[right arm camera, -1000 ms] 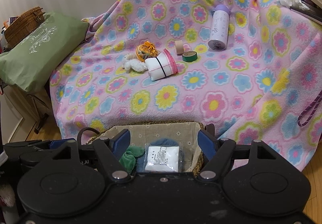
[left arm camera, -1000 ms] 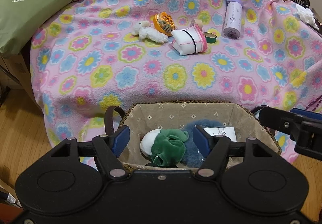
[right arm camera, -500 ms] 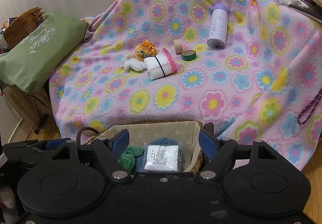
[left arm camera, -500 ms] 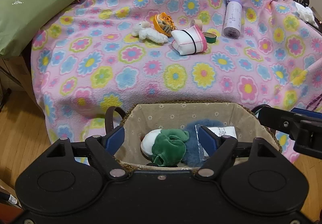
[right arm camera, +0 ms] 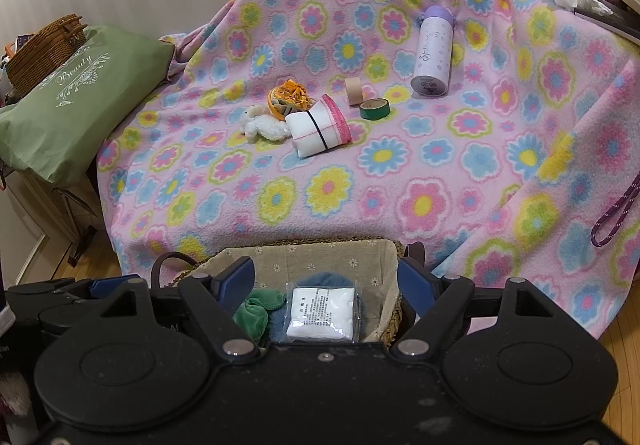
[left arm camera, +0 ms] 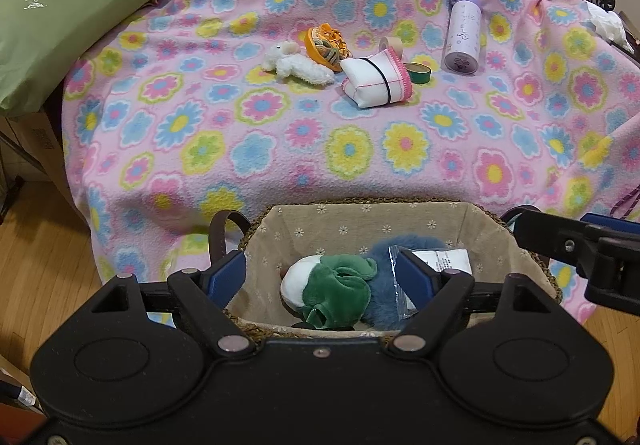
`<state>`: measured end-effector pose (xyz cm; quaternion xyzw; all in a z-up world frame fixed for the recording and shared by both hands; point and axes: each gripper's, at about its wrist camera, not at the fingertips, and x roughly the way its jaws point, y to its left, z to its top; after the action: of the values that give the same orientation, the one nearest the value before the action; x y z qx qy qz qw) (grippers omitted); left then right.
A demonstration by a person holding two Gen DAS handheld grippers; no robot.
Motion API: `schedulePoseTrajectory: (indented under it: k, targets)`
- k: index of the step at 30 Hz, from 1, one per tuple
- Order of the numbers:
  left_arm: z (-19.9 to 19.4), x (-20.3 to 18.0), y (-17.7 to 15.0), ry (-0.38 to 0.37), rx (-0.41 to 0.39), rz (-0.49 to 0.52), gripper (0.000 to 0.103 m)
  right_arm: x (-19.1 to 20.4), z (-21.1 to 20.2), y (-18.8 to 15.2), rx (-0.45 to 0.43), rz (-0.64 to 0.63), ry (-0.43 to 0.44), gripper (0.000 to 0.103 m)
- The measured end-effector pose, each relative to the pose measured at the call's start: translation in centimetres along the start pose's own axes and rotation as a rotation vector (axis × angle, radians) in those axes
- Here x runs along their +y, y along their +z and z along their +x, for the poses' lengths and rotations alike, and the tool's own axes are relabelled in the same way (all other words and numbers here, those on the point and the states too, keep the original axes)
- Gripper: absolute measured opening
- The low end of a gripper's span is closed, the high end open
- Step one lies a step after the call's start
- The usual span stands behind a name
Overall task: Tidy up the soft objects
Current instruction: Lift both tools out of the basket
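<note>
So the basket (left arm camera: 360,217) is sitting on the floor right up against the flowery pink blanket (left arm camera: 360,149), and it's already got a decent haul in it: a green plush thing (left arm camera: 336,285) with a white bit next to it, something fuzzy and blue (left arm camera: 384,305) under that, and a flat white packet in clear plastic (right arm camera: 322,311) lying on top of the blue fluff.

Both grippers are hanging just over the basket. The left gripper (left arm camera: 320,273) has just been opening its fingers, and there's nothing pinched between them; the green plush is down in the basket below, not gripped. The right gripper (right arm camera: 326,279) has been easing its fingers wider too, spread apart over the white packet, not pressing on it as far as I can see.

What's left, I'd say: up on the blanket there's still a little white plush animal (left arm camera: 296,63), an orange knitted-looking bundle (left arm camera: 326,47) touching it, and a folded white cloth with pink trim (left arm camera: 376,83) held by a black band. Those all look soft, so I'd guess they go in next.

The purple bottle (left arm camera: 462,33), the beige tape roll (right arm camera: 354,91) and the green tape roll (right arm camera: 374,108) aren't soft, so they probably stay put.

Call it roughly halfway.
</note>
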<state>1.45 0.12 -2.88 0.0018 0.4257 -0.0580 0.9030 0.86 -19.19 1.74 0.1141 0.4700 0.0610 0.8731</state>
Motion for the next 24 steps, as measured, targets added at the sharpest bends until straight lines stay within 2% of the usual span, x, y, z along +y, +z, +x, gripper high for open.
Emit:
schedulePoseTrajectory:
  k: [4, 11, 14, 16, 20, 24]
  targets:
    - [0.0, 0.0, 0.0, 0.001, -0.001, -0.001, 0.082, 0.0, 0.0, 0.0, 0.0, 0.001, -0.001, 0.08]
    - [-0.2, 0.5, 0.1, 0.007, -0.01, -0.008, 0.082, 0.0, 0.1, 0.0, -0.002, -0.006, -0.012, 0.082]
    - [-0.5, 0.7, 0.2, 0.015, -0.024, -0.019, 0.084, 0.1, 0.3, -0.1, -0.022, -0.041, -0.056, 0.088]
    - [-0.5, 0.7, 0.3, 0.027, -0.033, -0.023, 0.086, 0.2, 0.3, -0.2, -0.044, -0.076, -0.09, 0.102]
    - [-0.3, 0.7, 0.4, 0.037, -0.033, -0.024, 0.088, 0.3, 0.3, -0.4, -0.072, -0.145, -0.115, 0.103]
    - [0.1, 0.9, 0.6, 0.042, -0.023, -0.031, 0.088, 0.2, 1.1, -0.3, -0.073, -0.143, -0.127, 0.103]
